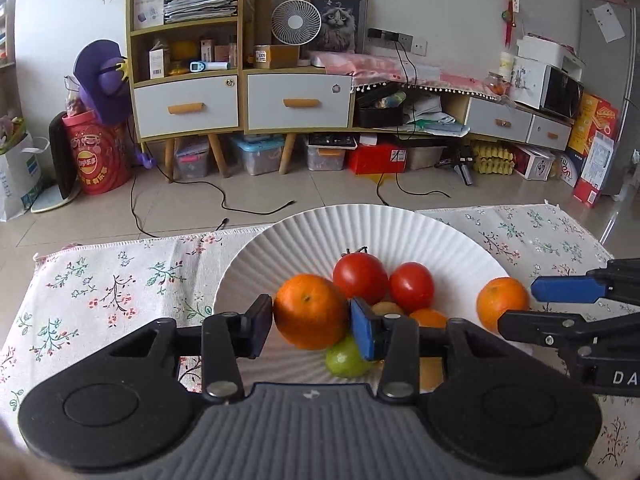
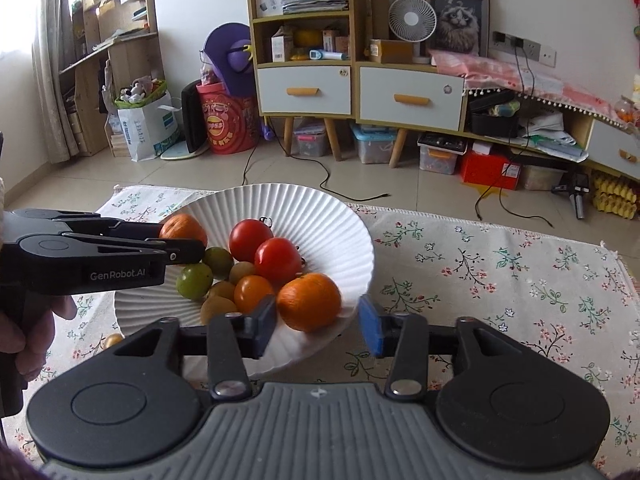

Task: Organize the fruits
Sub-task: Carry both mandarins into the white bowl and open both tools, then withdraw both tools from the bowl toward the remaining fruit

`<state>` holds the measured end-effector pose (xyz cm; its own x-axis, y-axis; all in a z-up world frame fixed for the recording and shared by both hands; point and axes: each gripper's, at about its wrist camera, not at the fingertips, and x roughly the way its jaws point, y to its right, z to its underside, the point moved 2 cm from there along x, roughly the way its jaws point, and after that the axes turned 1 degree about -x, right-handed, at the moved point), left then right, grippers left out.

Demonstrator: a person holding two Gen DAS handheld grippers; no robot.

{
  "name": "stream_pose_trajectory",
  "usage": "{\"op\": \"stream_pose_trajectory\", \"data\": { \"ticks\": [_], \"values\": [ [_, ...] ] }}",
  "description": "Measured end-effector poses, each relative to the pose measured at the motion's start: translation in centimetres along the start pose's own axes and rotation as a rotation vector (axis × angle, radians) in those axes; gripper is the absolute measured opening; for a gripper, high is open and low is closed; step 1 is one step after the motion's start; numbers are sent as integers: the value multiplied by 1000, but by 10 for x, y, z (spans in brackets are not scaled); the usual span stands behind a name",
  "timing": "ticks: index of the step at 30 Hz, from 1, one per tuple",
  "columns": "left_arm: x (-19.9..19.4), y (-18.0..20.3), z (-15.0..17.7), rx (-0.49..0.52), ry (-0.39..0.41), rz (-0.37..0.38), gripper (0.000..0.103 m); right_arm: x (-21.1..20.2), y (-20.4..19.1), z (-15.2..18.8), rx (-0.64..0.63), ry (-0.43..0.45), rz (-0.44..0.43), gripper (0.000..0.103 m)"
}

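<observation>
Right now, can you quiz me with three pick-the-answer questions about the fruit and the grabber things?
1. Where is the fruit piled?
A. on a white plate
B. in a drawer
C. on the floor

2. How many red tomatoes are there?
A. one
B. two
C. five

3. How is the right gripper?
A. shut tight on a tomato
B. open around an orange
C. holding a spoon

Answers:
1. A: the fruit sits on the white plate.
2. B: two red tomatoes lie side by side.
3. B: the right gripper leaves a gap beside the orange.
</observation>
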<state>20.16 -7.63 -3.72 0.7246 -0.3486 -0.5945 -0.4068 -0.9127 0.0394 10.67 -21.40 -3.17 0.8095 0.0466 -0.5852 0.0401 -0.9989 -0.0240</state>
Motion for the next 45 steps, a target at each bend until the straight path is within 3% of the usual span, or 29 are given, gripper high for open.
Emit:
{"op": "stream_pose_trajectory", "data": {
  "ticks": [6, 15, 29, 38, 45],
  "values": [
    [-7, 4, 2, 24, 9, 2, 69, -9, 1, -5, 19, 21, -13, 70],
    [-29, 8, 4, 50, 22, 8, 91, -21, 4, 0, 36, 12, -34, 81],
    [-81, 13, 16, 68, 7, -20, 103, -51, -4, 6, 33, -48, -2, 91],
    [-104, 21, 34, 62, -68, -40, 103, -71, -16, 21, -15, -86, 4, 95],
    [-119, 26, 56, 54, -66, -6, 103, -81, -21, 40, -60, -67, -17, 99]
  ]
}}
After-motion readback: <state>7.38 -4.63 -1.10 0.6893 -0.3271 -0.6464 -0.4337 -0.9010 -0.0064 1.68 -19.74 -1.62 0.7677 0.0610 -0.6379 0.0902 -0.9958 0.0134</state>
